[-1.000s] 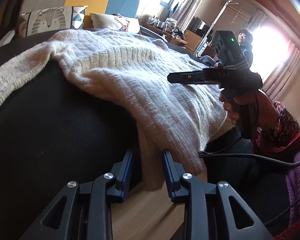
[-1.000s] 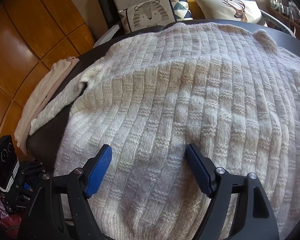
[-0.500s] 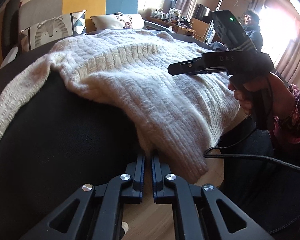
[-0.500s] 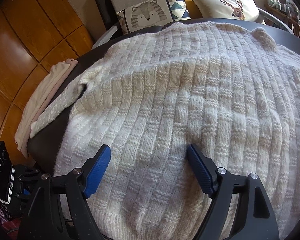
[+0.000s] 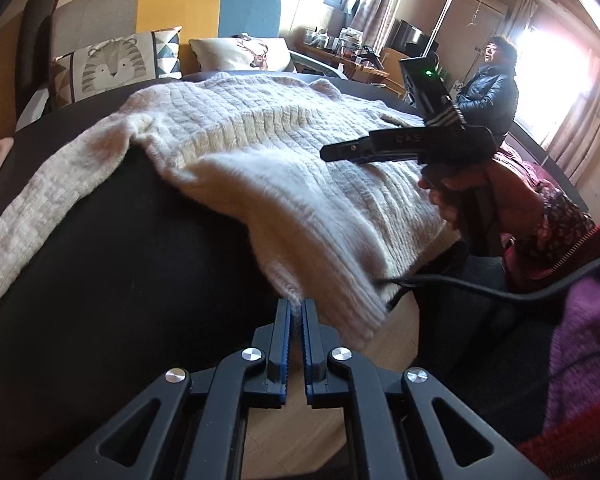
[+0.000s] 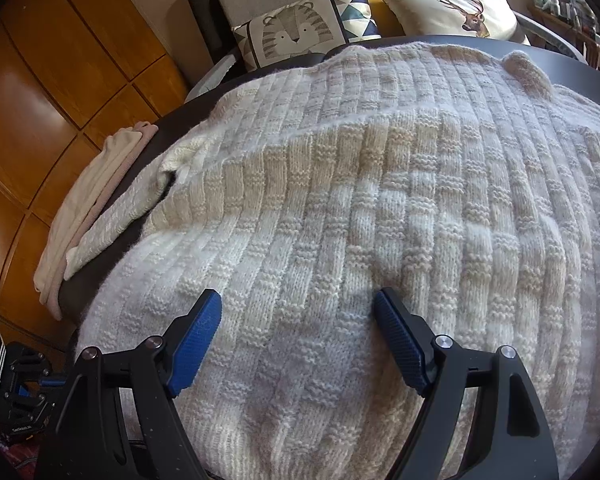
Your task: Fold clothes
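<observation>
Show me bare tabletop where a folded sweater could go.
Free: the dark table between the sweater's spread sleeve and its body. Crowded: the far left edge holds folded clothes; the sweater fills the rest.

A lived-in home room. Behind the dark table (image 6: 580, 62) stands a colour-block sofa (image 5: 172, 4) with a tiger cushion (image 6: 296, 32) and a deer cushion (image 6: 452, 10). Curtained windows (image 5: 556, 80) lie beyond, wooden cabinets (image 6: 40, 92) to its side.

A knitted sweater (image 6: 380, 208) lies spread over the round table (image 5: 112, 280), filling the middle of the right wrist view. Folded garments (image 6: 88, 208) lie on the table's left edge. Behind, at upper frame, a tiger cushion (image 6: 296, 32) sits left of a deer cushion (image 6: 452, 12).
</observation>
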Available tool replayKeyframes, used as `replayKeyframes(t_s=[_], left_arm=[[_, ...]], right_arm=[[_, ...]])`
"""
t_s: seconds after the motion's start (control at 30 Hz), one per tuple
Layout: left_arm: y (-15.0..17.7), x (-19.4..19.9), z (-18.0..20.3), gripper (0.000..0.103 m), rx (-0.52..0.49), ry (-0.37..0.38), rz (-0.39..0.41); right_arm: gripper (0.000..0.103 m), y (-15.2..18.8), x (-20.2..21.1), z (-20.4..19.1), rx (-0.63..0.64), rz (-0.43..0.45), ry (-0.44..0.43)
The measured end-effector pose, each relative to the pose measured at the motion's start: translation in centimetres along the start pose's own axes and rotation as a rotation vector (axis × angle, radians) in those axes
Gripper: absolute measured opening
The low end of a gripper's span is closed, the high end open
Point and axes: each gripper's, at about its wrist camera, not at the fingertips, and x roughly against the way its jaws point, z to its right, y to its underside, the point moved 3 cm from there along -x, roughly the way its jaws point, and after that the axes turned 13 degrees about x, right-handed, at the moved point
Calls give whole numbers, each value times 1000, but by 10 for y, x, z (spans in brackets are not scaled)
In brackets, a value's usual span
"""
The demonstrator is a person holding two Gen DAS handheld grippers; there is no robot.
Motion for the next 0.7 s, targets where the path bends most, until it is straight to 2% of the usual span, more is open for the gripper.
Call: replayKeyframes(t_s=[0.13, 0.4, 0.47, 0.53, 0.57, 0.7], left_arm=[[9, 13, -3, 0, 36, -1, -2], [18, 16, -15, 0, 114, -16, -14], [9, 7, -19, 0, 139, -26, -22], [-7, -6, -24, 13, 175, -55, -30], [-16, -12, -26, 16, 194, -66, -22], [-46, -37, -34, 19, 277, 38, -9]], right_arm=[[82, 0, -1, -1, 6, 1, 6], [82, 1, 0, -2, 9, 10, 13], [82, 1, -1, -4, 16, 6, 22], [82, -1, -1, -7, 33, -8, 34], [82, -2, -1, -8, 36, -14, 38], [82, -6, 5, -7, 19, -2, 37]])
